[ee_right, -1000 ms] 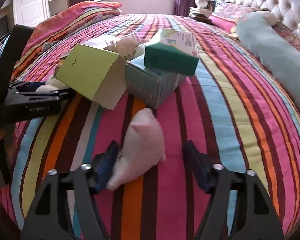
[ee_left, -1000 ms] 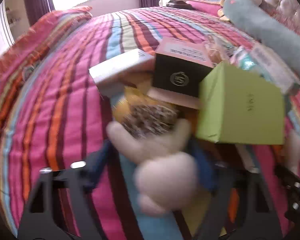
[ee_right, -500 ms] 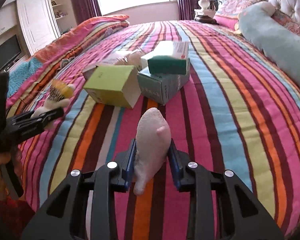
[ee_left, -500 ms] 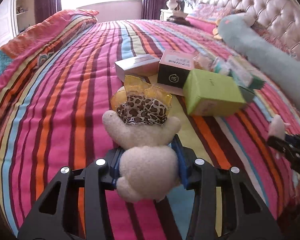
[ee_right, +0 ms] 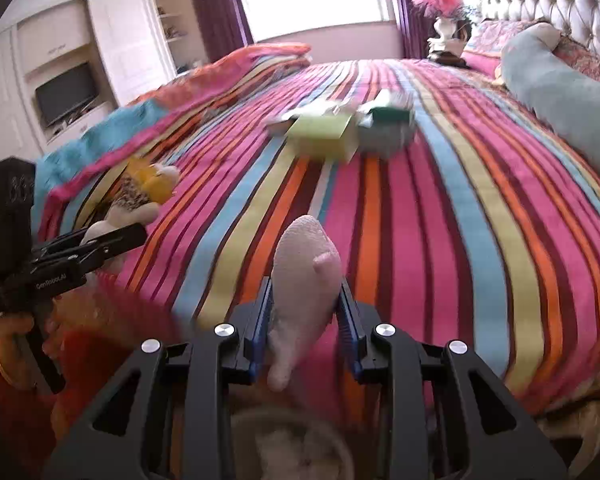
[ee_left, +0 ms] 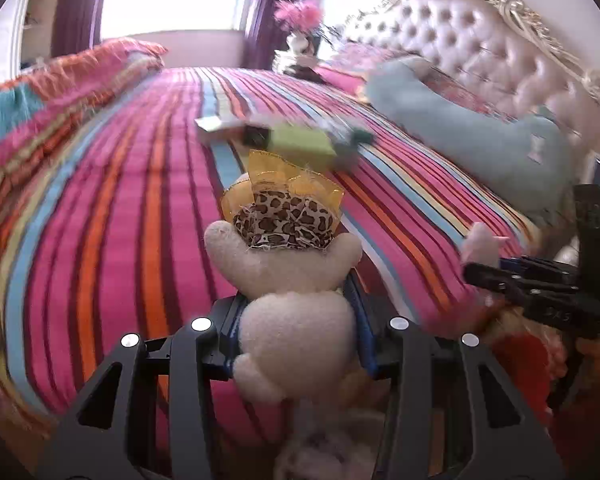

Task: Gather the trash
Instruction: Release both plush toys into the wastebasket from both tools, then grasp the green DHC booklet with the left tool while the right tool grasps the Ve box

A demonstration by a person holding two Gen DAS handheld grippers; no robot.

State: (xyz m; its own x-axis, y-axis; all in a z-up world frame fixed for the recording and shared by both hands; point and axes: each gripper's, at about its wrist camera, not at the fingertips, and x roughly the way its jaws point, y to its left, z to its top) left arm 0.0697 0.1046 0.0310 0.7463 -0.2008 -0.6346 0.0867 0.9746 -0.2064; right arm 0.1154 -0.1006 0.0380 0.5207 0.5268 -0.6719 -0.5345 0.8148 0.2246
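Note:
My left gripper (ee_left: 298,332) is shut on a cream plush bear (ee_left: 292,300) with a leopard-print and yellow bow, held off the striped bed. My right gripper (ee_right: 305,312) is shut on a small pale pink plush toy (ee_right: 304,276), also lifted near the bed's front edge. The right gripper with its pink toy shows at the right of the left wrist view (ee_left: 500,276); the left gripper with the bear shows at the left of the right wrist view (ee_right: 100,240). Several boxes, among them a lime green box (ee_right: 324,134) and a teal box (ee_right: 388,128), lie mid-bed.
The striped bedspread (ee_right: 440,208) fills both views. A long grey-blue plush (ee_left: 472,120) lies along the tufted headboard (ee_left: 480,48). A vase of pink flowers (ee_right: 440,4) stands behind. A white cabinet with a TV (ee_right: 64,92) is at left.
Both grippers have pulled back and up from the boxes, carrying their plush toys toward the bed's front edge. The boxes now look smaller and farther away.

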